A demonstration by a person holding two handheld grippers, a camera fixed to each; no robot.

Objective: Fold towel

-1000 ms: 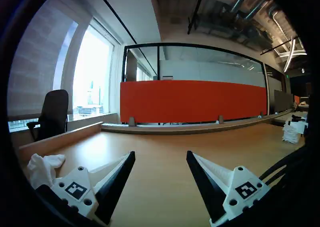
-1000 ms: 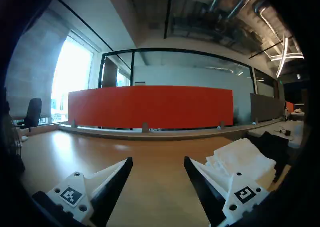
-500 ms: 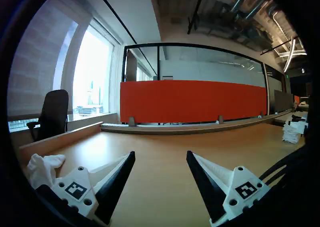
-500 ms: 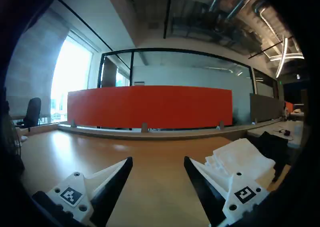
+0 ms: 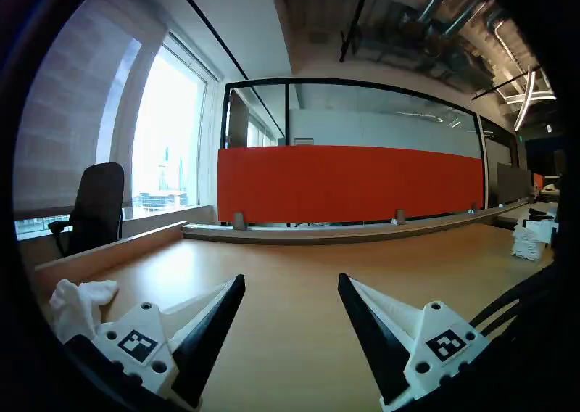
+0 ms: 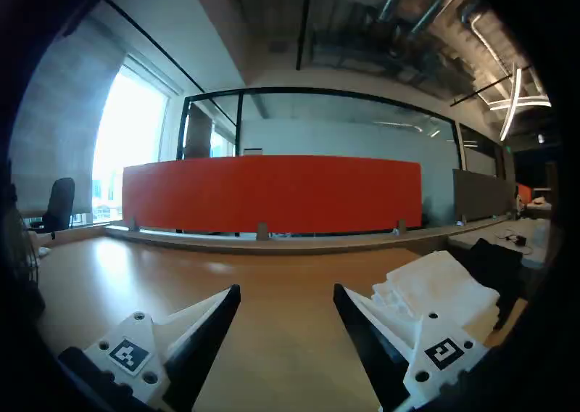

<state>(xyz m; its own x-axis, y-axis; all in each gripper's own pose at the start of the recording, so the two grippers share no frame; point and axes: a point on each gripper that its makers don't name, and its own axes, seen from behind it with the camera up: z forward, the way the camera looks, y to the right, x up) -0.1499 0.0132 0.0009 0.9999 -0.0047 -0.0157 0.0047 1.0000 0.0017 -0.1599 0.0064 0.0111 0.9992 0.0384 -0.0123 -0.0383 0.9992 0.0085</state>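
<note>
Left gripper [image 5: 290, 278] first: fingers spread wide apart, nothing between them, pointing out low across the wooden table [image 5: 290, 339]. Whether it rests on the surface, I cannot tell.

Sweeping the left gripper view from the left, a black office chair [image 5: 94, 209] stands beyond the table's far left edge. Just in front of it, on the table near the gripper's left finger, lies the crumpled white towel [image 5: 76, 303], bunched up and unfolded. It is beside the finger, not in its grasp. Behind that, a bright window [image 5: 167, 151]. Across the middle, at the far side of the table, runs the orange partition [image 5: 348, 183]. Over at the far right edge sits the stack of folded white towels [image 5: 528, 241], well apart from the crumpled one.

Now the right gripper [image 6: 286, 289]: same story, fingers open wide with bare wood between them. In the right gripper view the chair shows small at the far left, the orange partition spans the middle, and the folded stack sits close on the right, just behind the gripper's right finger. A dark cloth [image 6: 500, 263] lies just beyond the stack, farther right.
</note>
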